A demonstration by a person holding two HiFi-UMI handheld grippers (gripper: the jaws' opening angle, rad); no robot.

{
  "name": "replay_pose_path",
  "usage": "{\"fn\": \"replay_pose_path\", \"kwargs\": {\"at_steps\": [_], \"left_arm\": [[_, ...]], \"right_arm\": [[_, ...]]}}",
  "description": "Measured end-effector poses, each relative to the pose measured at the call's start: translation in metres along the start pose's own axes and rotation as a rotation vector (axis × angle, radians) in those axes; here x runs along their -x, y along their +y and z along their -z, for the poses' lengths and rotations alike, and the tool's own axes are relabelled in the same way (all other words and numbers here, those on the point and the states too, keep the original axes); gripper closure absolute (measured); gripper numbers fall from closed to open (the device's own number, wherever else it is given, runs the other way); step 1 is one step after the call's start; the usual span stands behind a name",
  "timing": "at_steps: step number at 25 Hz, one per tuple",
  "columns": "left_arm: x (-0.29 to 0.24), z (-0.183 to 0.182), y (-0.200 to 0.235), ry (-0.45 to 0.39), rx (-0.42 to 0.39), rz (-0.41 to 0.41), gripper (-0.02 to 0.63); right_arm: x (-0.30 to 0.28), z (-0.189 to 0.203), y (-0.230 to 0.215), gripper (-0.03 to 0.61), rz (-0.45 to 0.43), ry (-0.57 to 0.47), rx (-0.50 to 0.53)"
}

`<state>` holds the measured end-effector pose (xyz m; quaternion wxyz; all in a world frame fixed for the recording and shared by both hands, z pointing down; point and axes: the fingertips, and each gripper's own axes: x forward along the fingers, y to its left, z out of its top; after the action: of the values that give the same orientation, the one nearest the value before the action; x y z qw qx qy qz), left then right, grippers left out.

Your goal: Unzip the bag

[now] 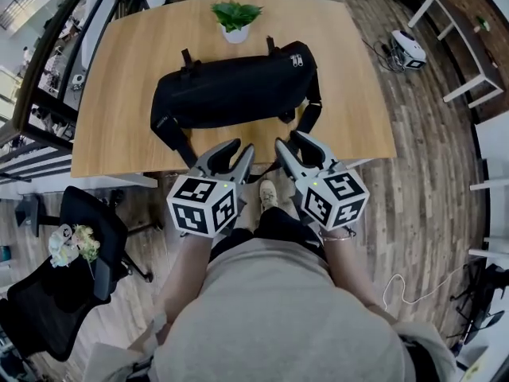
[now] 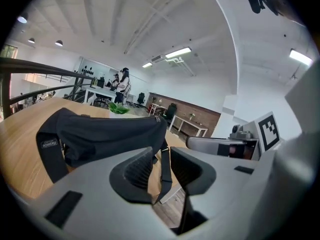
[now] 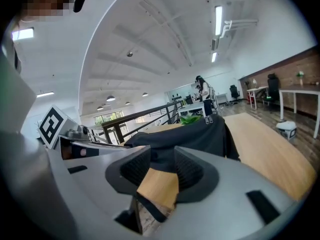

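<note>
A black duffel bag [image 1: 231, 90] lies lengthwise on the wooden table [image 1: 119, 134]. Its two silver zipper pulls [image 1: 297, 59] sit at the top of its right end, and the zipper looks closed. A strap [image 1: 308, 114] hangs toward the table's near edge. Both grippers hover side by side at that edge, short of the bag and touching nothing. The left gripper [image 1: 237, 151] is open, and in the left gripper view [image 2: 161, 156] only the far strap [image 2: 165, 176] shows through the gap. The right gripper [image 1: 291, 143] is open too, with the bag [image 3: 192, 136] and pulls [image 3: 207, 119] beyond its jaws [image 3: 162, 156].
A small potted plant [image 1: 236, 18] stands at the table's far edge behind the bag. A black office chair [image 1: 75, 245] is on the floor at the near left. A white device [image 1: 407, 48] and a cable lie on the floor to the right. A person stands far off by desks [image 2: 121, 86].
</note>
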<state>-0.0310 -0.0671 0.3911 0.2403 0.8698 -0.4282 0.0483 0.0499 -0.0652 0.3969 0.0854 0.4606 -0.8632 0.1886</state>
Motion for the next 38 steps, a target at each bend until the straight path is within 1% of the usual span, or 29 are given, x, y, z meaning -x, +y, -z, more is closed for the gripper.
{"fn": "replay_pose_path", "kwargs": {"at_steps": [5,12,15,19,24,29,34,35,37,38], "left_arm": [[-0.040,-0.029,0.009,-0.021,-0.013,-0.017,0.494],[-0.088,-0.053,0.019,-0.028,-0.029,-0.054,0.494],[-0.108,-0.066,0.020,-0.041,-0.062,-0.069,0.494],[-0.132,-0.079,0.013,-0.044,-0.132,-0.075,0.494],[-0.154,-0.084,0.004,-0.033,-0.184,-0.077,0.494],[-0.172,-0.082,-0.001,-0.013,-0.204,-0.072,0.494],[-0.184,-0.086,-0.004,-0.006,-0.235,-0.065,0.495],[-0.186,-0.086,-0.004,-0.005,-0.240,-0.063,0.497],[-0.188,-0.086,-0.004,-0.002,-0.255,-0.062,0.509],[-0.189,-0.086,-0.004,0.000,-0.264,-0.061,0.515]], "right_arm": [[-0.030,-0.031,-0.037,0.437,-0.023,-0.005,-0.002],[-0.055,-0.055,-0.082,0.434,-0.037,-0.012,-0.001],[-0.063,-0.062,-0.106,0.432,-0.028,-0.012,-0.005],[-0.070,-0.071,-0.131,0.426,-0.025,-0.018,-0.015],[-0.074,-0.076,-0.152,0.421,-0.023,-0.020,-0.025],[-0.079,-0.075,-0.167,0.408,-0.019,-0.009,-0.035],[-0.086,-0.071,-0.172,0.403,-0.034,0.016,-0.044],[-0.088,-0.070,-0.173,0.405,-0.033,0.017,-0.042],[-0.091,-0.070,-0.174,0.434,-0.025,0.014,-0.036],[-0.092,-0.070,-0.176,0.437,-0.021,0.014,-0.036]]}}
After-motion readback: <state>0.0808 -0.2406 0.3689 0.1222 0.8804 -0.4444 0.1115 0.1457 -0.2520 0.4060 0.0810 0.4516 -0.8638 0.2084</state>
